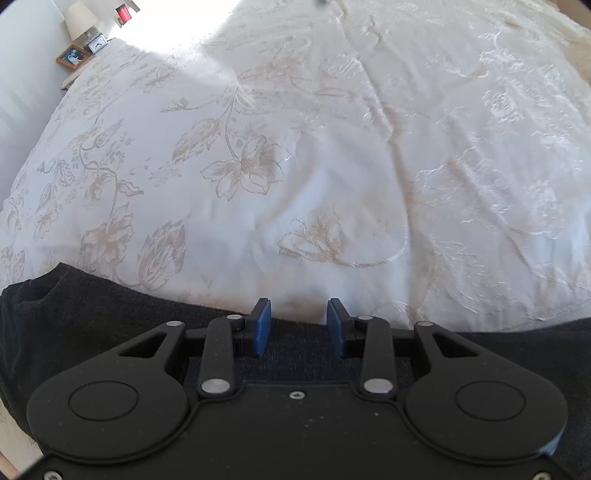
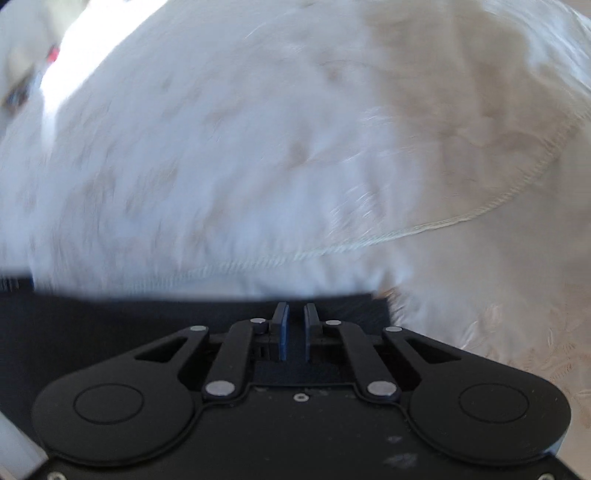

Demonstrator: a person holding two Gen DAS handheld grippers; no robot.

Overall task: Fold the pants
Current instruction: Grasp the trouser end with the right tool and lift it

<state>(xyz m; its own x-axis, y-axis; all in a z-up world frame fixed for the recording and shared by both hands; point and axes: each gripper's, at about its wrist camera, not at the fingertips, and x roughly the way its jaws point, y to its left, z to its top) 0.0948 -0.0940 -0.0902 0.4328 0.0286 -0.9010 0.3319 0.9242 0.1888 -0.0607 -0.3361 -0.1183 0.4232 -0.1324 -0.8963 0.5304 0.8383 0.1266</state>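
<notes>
Left gripper (image 1: 299, 328): tilted steeply down, blue pads well apart, nothing clamped, hovering at the edge of the dark pants (image 1: 92, 321). Right gripper (image 2: 294, 330): same downward tilt, pads nearly together over the pants (image 2: 110, 325), a narrow gap showing; grip on cloth cannot be told. Pants span each frame's lower part on the floral bedspread (image 1: 295, 147). Lamp (image 1: 79, 18), clock (image 1: 96, 45), framed photo (image 1: 74, 56): upper left.

The bedspread (image 2: 258, 147) is smeared by blur in the right wrist view; the dark pants (image 1: 92, 314) are cut off by the lower edge and hidden under the left gripper (image 1: 299, 326)
</notes>
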